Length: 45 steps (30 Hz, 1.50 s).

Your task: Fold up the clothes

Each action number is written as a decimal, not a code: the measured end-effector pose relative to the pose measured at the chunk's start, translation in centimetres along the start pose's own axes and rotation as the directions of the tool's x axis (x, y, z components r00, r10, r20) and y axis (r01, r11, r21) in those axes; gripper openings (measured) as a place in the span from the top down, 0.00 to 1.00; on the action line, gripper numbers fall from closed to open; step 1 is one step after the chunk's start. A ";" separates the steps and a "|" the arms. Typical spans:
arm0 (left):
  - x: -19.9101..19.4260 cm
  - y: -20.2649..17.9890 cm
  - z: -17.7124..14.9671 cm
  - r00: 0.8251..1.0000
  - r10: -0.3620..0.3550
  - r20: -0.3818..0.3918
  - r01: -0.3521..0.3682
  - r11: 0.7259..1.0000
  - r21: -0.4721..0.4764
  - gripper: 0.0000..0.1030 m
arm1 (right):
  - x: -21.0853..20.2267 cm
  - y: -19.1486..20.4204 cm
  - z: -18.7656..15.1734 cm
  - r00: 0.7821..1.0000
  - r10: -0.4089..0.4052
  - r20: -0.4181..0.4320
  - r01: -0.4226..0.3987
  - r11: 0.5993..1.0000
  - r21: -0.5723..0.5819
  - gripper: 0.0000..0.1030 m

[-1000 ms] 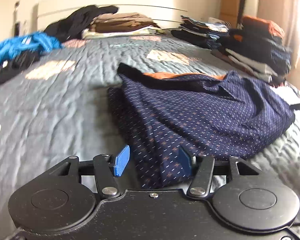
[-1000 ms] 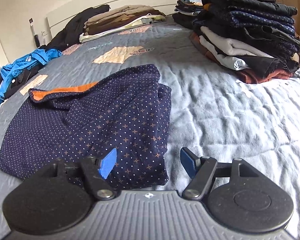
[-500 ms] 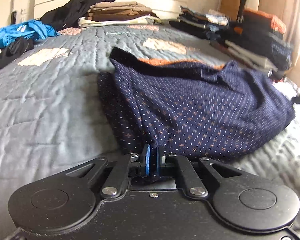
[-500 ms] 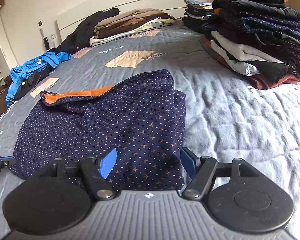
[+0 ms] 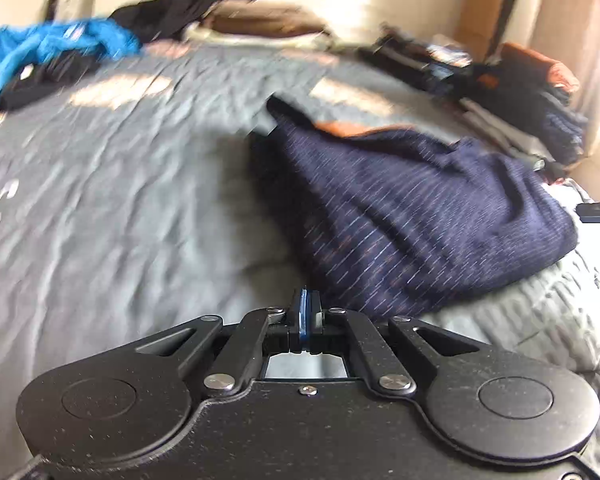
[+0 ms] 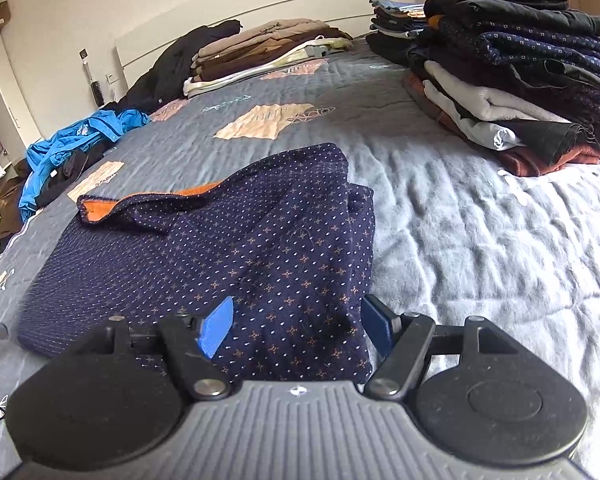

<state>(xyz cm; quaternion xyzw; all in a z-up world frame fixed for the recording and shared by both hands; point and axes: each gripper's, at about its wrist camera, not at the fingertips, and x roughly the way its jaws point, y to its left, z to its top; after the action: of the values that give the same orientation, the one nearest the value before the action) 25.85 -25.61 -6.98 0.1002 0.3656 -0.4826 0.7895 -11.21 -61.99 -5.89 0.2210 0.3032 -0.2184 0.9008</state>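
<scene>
My left tongs (image 5: 305,312) are pressed together; whether cloth is pinched, I can't tell, though the shirt (image 5: 412,216) edge is right there. My right tongs (image 6: 296,328) gape over the shirt's near corner on the bed (image 6: 480,232). Folded stack (image 6: 512,80) beyond.

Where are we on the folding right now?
Done: tall folded stack and tan pile sit on the grey quilted bed. In hand: the navy dotted garment, partly folded; left hand-held gripper shut at its edge, right hand-held gripper open over it. Left: crumpled blue shirt.
</scene>
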 end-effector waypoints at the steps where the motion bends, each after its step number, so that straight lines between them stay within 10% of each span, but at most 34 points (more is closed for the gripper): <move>1: -0.2 0.1 -0.2 1.000 0.000 -0.002 0.000 1.000 0.002 1.00 | 0.0 0.0 0.0 1.000 0.001 -0.004 -0.001 1.000 -0.002 0.32; 6: -1.0 -0.4 0.5 0.999 0.001 0.040 -0.001 1.000 0.004 0.84 | 0.0 -0.1 -0.1 1.000 -0.008 -0.003 0.008 1.000 -0.006 0.32; 8: -0.4 -0.9 1.1 0.998 0.004 0.057 -0.005 1.000 0.014 0.42 | -0.1 -0.2 -0.1 1.000 -0.014 0.006 0.014 1.000 -0.002 0.32; 15: 2.8 -3.5 1.8 0.999 0.008 0.032 -0.011 0.996 0.086 0.28 | 0.1 -1.1 -0.3 1.000 -0.008 0.028 0.010 0.999 -0.048 0.23; 23: 4.5 -1.4 0.8 0.998 -0.054 -0.027 0.049 0.985 -0.168 0.23 | 1.3 -2.6 -0.8 0.996 0.020 -0.087 -0.019 1.000 0.018 0.15; 26: 3.0 0.1 -0.2 0.995 -0.098 0.027 0.101 0.932 -0.349 0.23 | 1.5 -4.5 -0.8 0.985 0.079 -0.152 -0.047 0.977 0.207 0.15; 30: 0.8 0.6 -1.9 0.984 -0.134 0.114 0.175 0.795 -0.581 0.24 | 1.1 -6.2 -1.3 0.972 0.176 -0.155 -0.094 0.896 0.434 0.15; 36: 0.8 -2.1 -3.9 0.969 -0.163 0.188 0.249 0.653 -0.715 0.24 | 2.1 -5.1 -3.5 0.957 0.235 -0.169 -0.100 0.816 0.569 0.15; 42: 4.0 -2.2 -4.6 0.971 -0.109 0.212 0.237 0.539 -0.808 0.24 | 3.0 -5.3 -4.8 0.951 0.284 -0.120 -0.126 0.713 0.690 0.15; 45: 4.7 -2.0 -4.2 0.967 -0.090 0.239 0.250 0.528 -0.812 0.24 | 3.7 -6.4 -5.6 0.948 0.311 -0.072 -0.148 0.628 0.764 0.12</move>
<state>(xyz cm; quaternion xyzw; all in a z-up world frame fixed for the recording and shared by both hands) 23.43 -27.75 -12.75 -0.3649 0.4911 -0.3312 0.7183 -14.46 -65.13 -14.00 0.6294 0.2426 -0.1836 0.7150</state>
